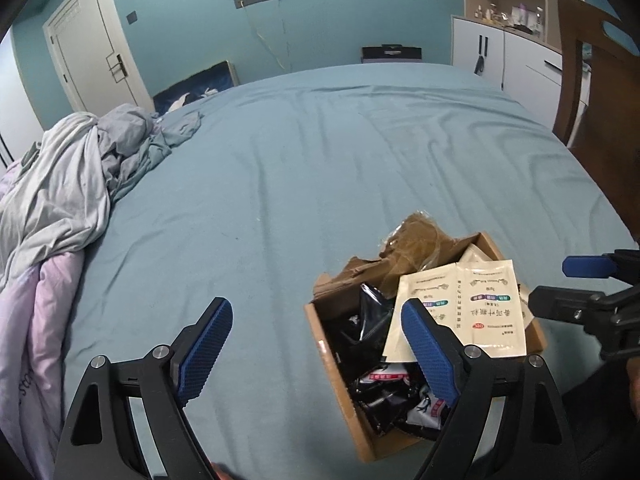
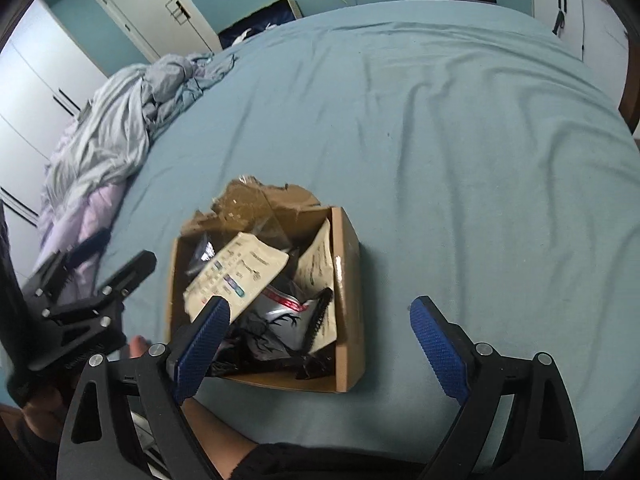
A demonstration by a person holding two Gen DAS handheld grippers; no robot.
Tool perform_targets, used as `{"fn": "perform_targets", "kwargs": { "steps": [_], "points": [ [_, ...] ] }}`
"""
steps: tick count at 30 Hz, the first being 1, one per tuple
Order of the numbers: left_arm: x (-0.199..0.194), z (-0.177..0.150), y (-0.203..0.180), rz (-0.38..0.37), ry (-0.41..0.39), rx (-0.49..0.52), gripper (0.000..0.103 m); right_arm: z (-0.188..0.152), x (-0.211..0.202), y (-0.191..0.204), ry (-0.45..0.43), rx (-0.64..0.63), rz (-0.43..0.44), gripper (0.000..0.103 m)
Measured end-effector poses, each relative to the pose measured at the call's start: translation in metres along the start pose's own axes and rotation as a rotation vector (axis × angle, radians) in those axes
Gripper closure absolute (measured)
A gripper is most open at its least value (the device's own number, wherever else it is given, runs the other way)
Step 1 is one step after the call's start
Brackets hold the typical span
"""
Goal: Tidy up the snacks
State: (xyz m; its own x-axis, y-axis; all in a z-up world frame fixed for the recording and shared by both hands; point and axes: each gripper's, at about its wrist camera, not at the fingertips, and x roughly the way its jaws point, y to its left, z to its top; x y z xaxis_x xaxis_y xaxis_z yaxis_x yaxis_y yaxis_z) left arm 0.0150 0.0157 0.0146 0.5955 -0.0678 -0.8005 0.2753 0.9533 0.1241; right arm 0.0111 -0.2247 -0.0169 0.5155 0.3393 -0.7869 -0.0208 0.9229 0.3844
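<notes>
A brown cardboard box (image 1: pixel 334 364) (image 2: pixel 346 276) sits on the blue bed sheet near its front edge. It holds several snack packets: cream packets (image 1: pixel 476 308) (image 2: pixel 240 272) on top, and black and silver ones (image 1: pixel 380 396) (image 2: pixel 276 328) below. My left gripper (image 1: pixel 316 320) is open and empty, over the box's left wall. My right gripper (image 2: pixel 320 320) is open and empty, over the box's right wall. Each gripper shows at the edge of the other's view: the right one (image 1: pixel 576 284), the left one (image 2: pixel 116 256).
A crumpled grey and lilac duvet (image 1: pixel 60 208) (image 2: pixel 112 136) lies along the bed's left side. A wooden chair (image 1: pixel 588 76) stands at the right. White cabinets (image 1: pixel 504 56) and a door (image 1: pixel 92 44) are at the back wall.
</notes>
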Motion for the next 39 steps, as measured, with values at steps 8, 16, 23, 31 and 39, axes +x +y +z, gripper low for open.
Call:
{"fn": "perform_targets", "kwargs": {
  "steps": [8, 16, 23, 31, 39],
  "points": [
    [0.003, 0.0, -0.004, -0.003, 0.011, 0.006, 0.015, -0.017, -0.029, 0.021, -0.071, -0.084, -0.045, 0.011],
    [0.001, 0.0, -0.002, -0.004, 0.006, -0.009, 0.015, -0.029, -0.023, 0.043, -0.11, -0.192, -0.101, 0.011],
    [0.003, 0.0, -0.002, 0.005, 0.015, -0.005, 0.015, -0.034, -0.019, 0.053, -0.119, -0.244, -0.123, 0.011],
    [0.004, 0.001, 0.001, 0.007, 0.023, -0.018, 0.015, -0.032, -0.017, 0.05, -0.127, -0.246, -0.125, 0.011],
    [0.007, 0.0, -0.002, 0.006, 0.035, -0.01, 0.015, -0.031, -0.019, 0.049, -0.135, -0.263, -0.124, 0.011]
  ]
}}
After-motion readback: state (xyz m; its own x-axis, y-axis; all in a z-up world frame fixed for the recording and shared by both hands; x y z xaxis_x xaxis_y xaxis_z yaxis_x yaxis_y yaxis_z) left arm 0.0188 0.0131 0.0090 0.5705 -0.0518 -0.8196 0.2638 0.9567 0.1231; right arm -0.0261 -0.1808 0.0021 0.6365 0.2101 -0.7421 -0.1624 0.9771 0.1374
